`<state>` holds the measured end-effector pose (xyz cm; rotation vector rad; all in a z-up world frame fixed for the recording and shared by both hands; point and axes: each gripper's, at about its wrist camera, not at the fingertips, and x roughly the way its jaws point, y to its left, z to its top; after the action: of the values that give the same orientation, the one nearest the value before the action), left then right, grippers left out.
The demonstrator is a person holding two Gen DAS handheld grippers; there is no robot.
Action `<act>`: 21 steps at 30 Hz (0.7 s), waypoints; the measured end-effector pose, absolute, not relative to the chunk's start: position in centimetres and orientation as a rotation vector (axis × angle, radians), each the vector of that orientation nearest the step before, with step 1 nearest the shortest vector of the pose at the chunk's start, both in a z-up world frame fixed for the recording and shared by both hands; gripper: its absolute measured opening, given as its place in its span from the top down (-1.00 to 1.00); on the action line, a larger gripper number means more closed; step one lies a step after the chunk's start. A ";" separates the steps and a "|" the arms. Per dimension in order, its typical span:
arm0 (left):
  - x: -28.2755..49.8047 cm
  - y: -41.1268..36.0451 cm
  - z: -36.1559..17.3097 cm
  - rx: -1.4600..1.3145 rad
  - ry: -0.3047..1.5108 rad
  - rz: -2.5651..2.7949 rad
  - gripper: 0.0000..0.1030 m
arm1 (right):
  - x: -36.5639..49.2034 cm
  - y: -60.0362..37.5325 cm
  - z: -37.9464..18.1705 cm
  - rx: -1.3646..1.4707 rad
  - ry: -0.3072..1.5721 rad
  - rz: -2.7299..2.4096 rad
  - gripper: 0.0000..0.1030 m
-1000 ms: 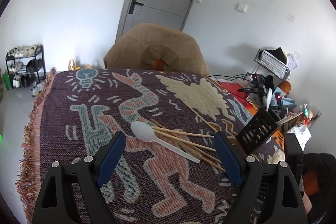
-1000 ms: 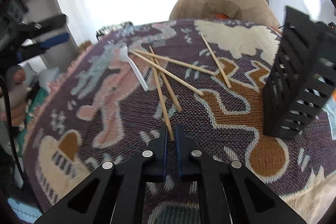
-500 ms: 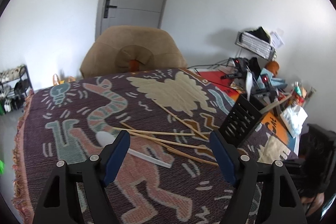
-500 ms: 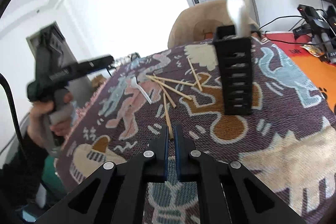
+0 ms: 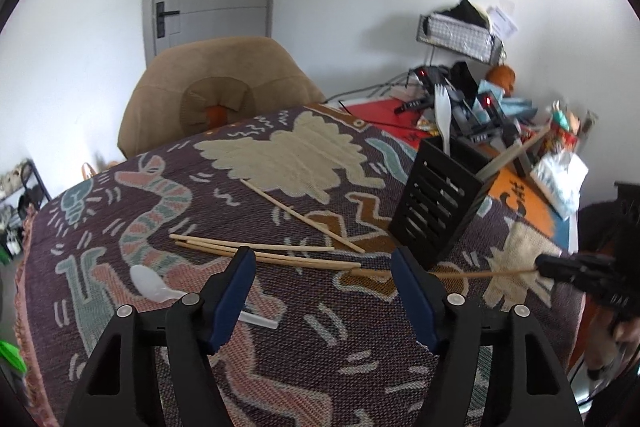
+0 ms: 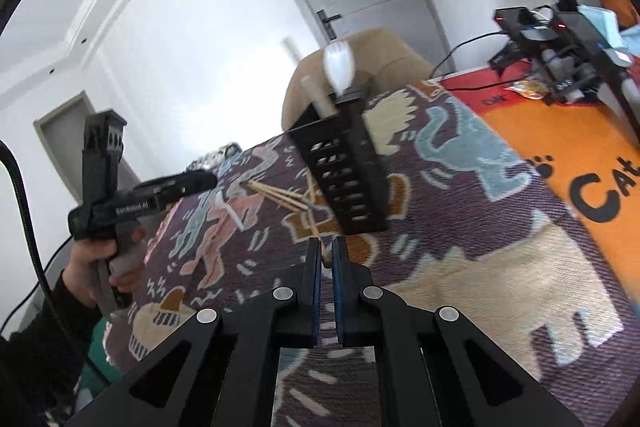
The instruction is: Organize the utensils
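Note:
Several wooden chopsticks [image 5: 260, 251] and a white plastic spoon [image 5: 154, 289] lie on the patterned cloth. A black slotted holder [image 5: 440, 199] stands upright to the right, with a white fork [image 5: 442, 115] and one chopstick in it. My left gripper [image 5: 326, 267] hovers over the loose chopsticks. Its jaws are closing, and the pads touch nothing. My right gripper [image 6: 326, 255] is shut on the end of one chopstick [image 5: 460, 273], just in front of the holder [image 6: 344, 171]. In the left wrist view the right gripper [image 5: 544, 263] comes in from the right edge.
A tan chair [image 5: 216, 99] stands behind the table. Cables, chargers and small clutter [image 5: 480, 107] crowd an orange mat [image 6: 580, 163] to the right of the cloth. A hand holds the left gripper [image 6: 204, 181] at the table's left side.
My right gripper has drawn its chopstick away from the pile and moved to the front of the holder. My left gripper has shifted right over the chopsticks, and its jaws have narrowed.

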<state>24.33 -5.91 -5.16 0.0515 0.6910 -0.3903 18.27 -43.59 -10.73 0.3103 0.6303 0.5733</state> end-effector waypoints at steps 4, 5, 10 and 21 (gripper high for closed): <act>24.9 -7.2 -5.8 0.104 0.715 -0.394 -0.36 | 18.4 -45.3 -11.1 0.341 0.621 0.553 0.86; 25.1 -7.6 -6.0 0.120 0.720 -0.395 -0.36 | 18.5 -45.7 -11.3 0.349 0.619 0.550 0.86; 25.8 -9.7 -7.3 0.217 0.746 -0.410 -0.29 | 18.6 -46.9 -11.7 0.376 0.611 0.553 0.86; 28.3 -13.1 -11.6 0.445 0.823 -0.431 -0.07 | 18.4 -48.3 -12.9 0.381 0.624 0.573 0.86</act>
<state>28.31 -13.11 -11.58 0.4452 0.8233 -0.4315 18.35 -48.30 -12.93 0.3812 0.6239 0.5734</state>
